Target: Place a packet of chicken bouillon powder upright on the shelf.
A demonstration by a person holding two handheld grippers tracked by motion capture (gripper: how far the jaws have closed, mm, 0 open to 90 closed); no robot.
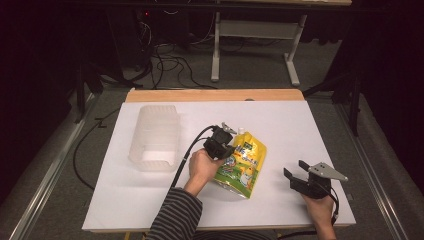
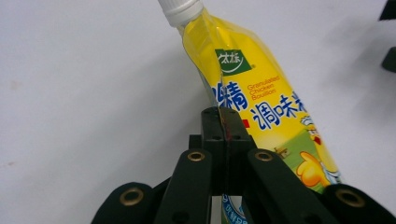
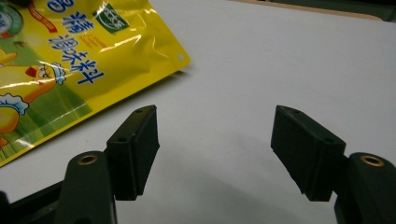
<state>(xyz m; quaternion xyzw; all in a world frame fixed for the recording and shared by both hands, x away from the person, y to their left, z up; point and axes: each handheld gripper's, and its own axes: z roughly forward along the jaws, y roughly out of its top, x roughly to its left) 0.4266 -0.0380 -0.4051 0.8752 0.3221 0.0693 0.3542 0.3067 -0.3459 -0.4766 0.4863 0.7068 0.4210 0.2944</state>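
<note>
The left gripper (image 1: 223, 145) is clamping the left side edge of the yellow pouch (image 1: 241, 164), its jaws pressed tight together on the thin seam; in the left gripper view the pinch (image 2: 223, 122) is sitting partway down the pouch (image 2: 261, 102), below the white cap (image 2: 180, 9). The pouch is lying near the middle of the white table (image 1: 300, 125), cap pointing toward the far edge, its lower corner pointing toward the person.

The right gripper (image 1: 296, 172) is resting near the table's front right corner with its jaws standing wide and nothing between them — in the right gripper view there is bare white surface between the pads (image 3: 140, 149), and the pouch's corner (image 3: 93, 56) is lying off to the upper left, apart from them.

The translucent plastic bin (image 1: 155, 137) is sitting to the left of the pouch, well apart from it, with a strip of bare table between the two. Wide bare room is lying beyond the pouch toward the far wooden edge (image 1: 215, 95) and to its right — the stretch between the pouch and the right gripper is open too.
</note>
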